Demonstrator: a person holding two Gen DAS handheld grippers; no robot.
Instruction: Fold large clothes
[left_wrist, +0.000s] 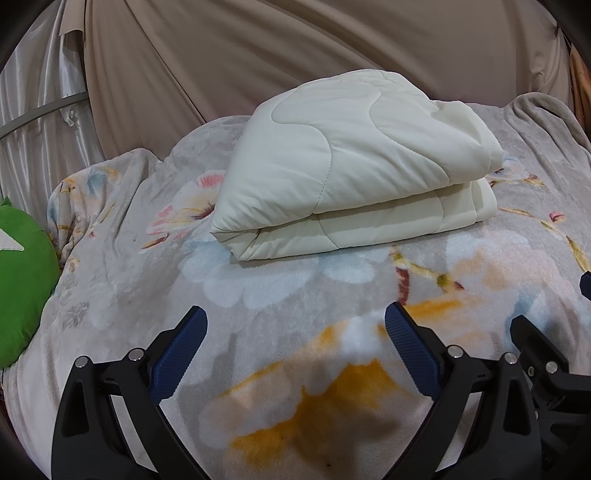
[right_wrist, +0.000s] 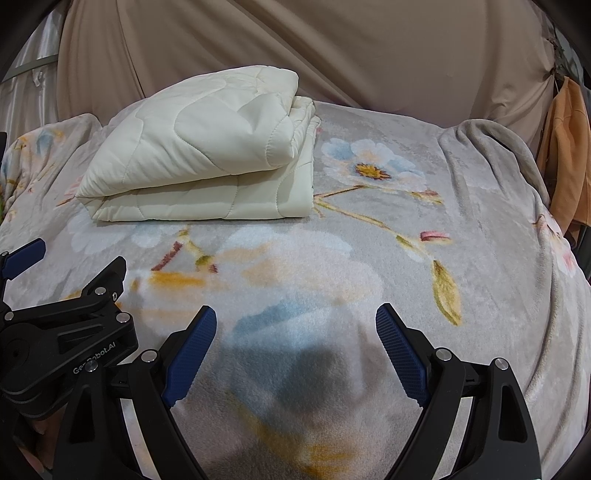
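A cream quilted comforter (left_wrist: 347, 162) lies folded into a thick stack on the floral fleece blanket (left_wrist: 295, 295) that covers the bed. It also shows in the right wrist view (right_wrist: 207, 155), at the upper left. My left gripper (left_wrist: 295, 321) is open and empty, low over the blanket, a short way in front of the comforter. My right gripper (right_wrist: 295, 321) is open and empty, over the blanket to the right of the comforter. The left gripper's body (right_wrist: 66, 325) shows at the left edge of the right wrist view.
A green cushion (left_wrist: 22, 280) lies at the bed's left edge. Beige curtains (left_wrist: 295, 55) hang behind the bed. An orange garment (right_wrist: 569, 158) hangs at the far right. The blanket (right_wrist: 406, 240) falls away at the right side.
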